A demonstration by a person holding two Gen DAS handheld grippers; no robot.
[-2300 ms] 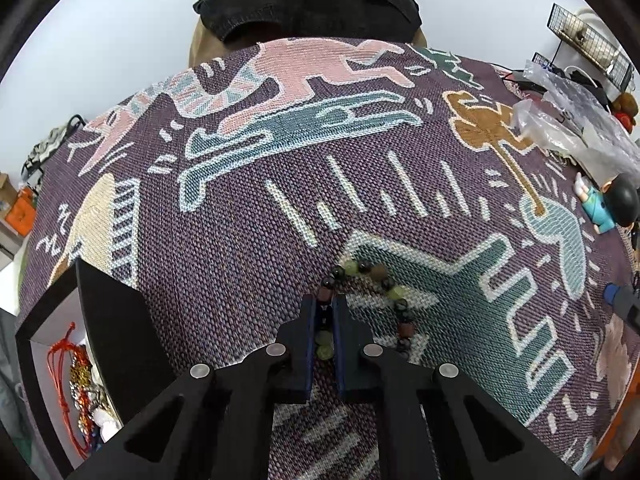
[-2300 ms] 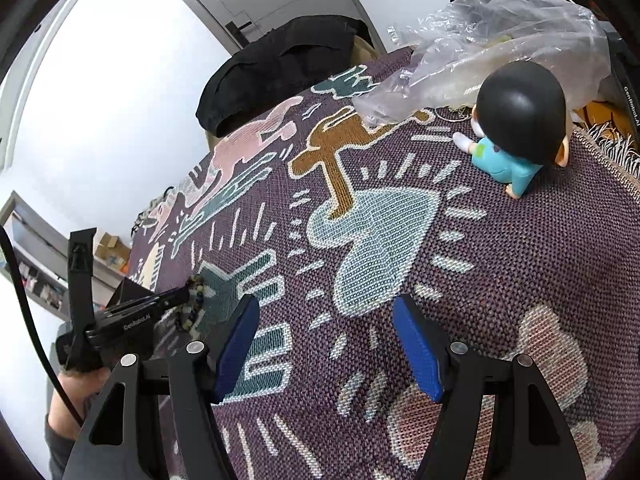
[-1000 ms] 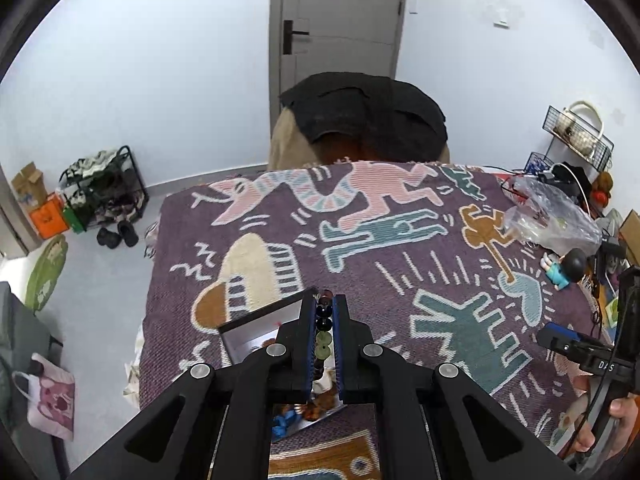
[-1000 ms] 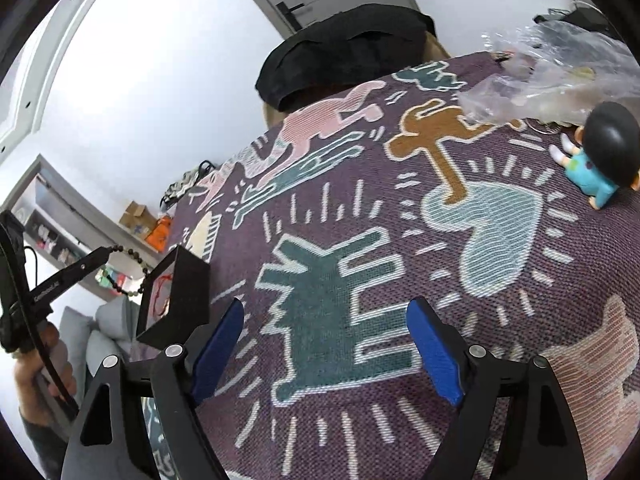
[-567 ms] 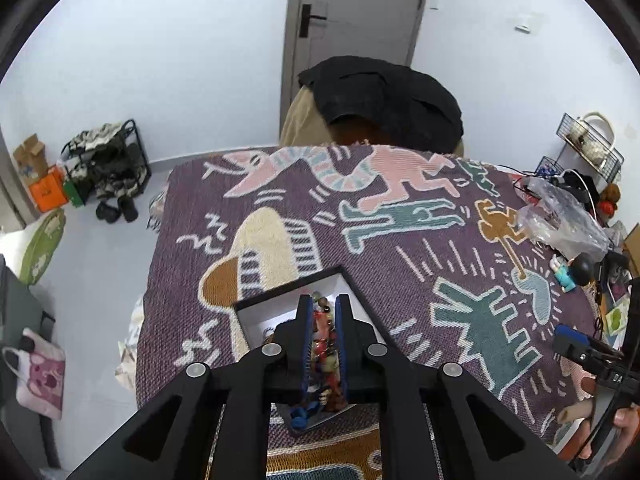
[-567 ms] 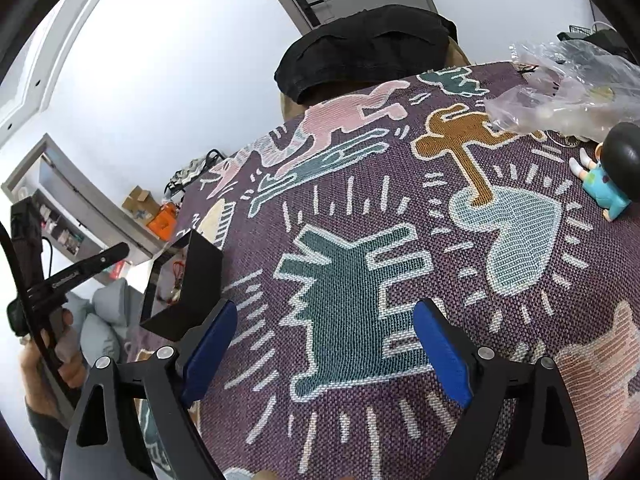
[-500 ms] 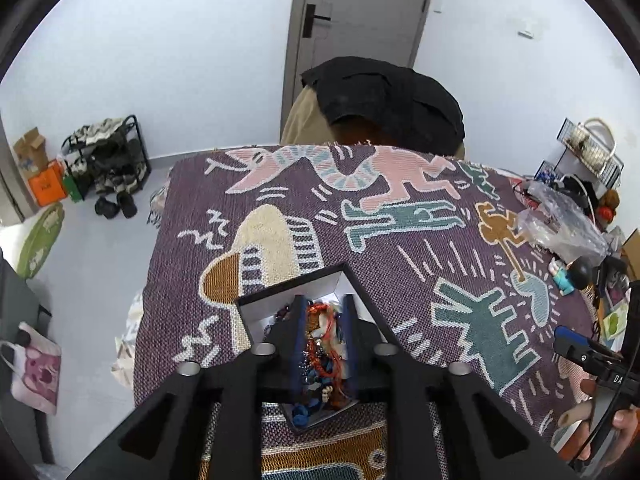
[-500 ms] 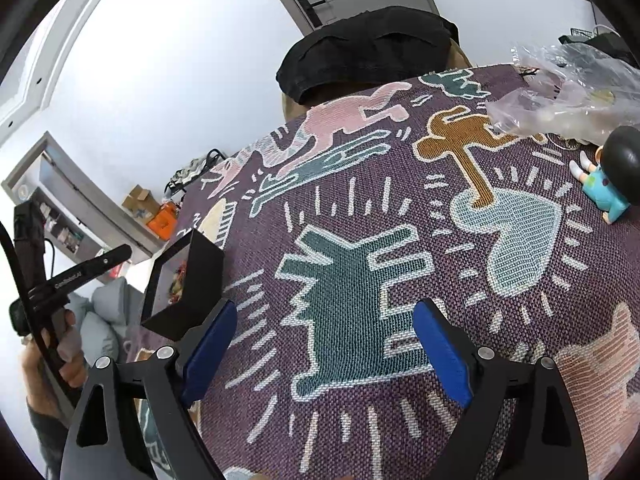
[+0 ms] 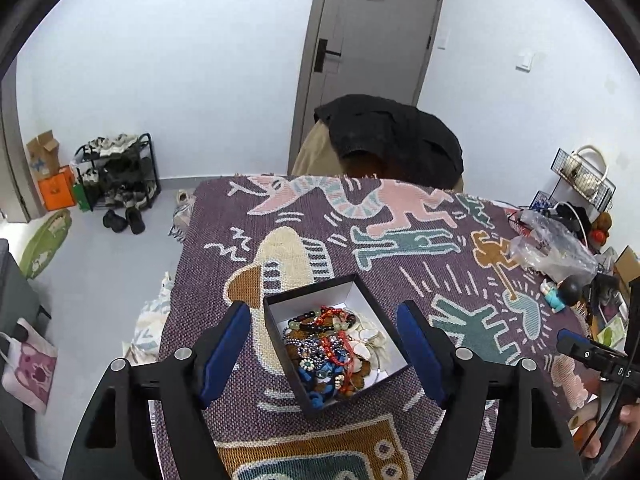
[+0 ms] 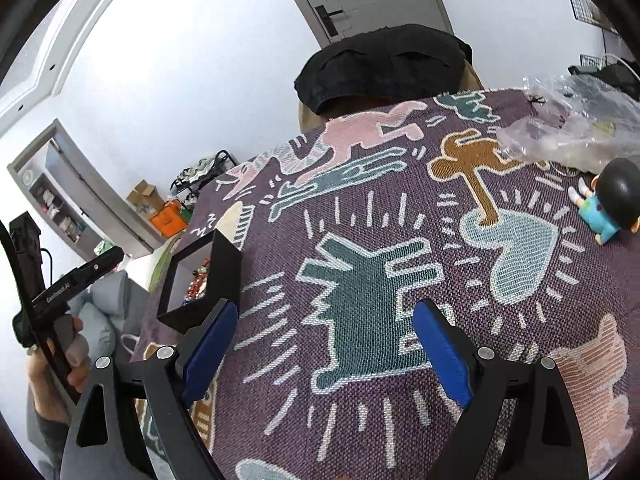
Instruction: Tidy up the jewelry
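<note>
Black box (image 9: 362,294) full of beaded jewelry (image 9: 330,344) sits under left hand-held gripper (image 9: 324,344), fingers spread, empty; right hand-held gripper (image 10: 326,350) also released above woven blanket (image 10: 400,216).

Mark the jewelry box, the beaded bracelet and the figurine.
jewelry box (image 9: 362,288): left wrist view, inner white wall.
beaded bracelet (image 9: 316,322): left wrist view, dark and green beads atop the pile.
figurine (image 10: 618,194): right wrist view, black head.
</note>
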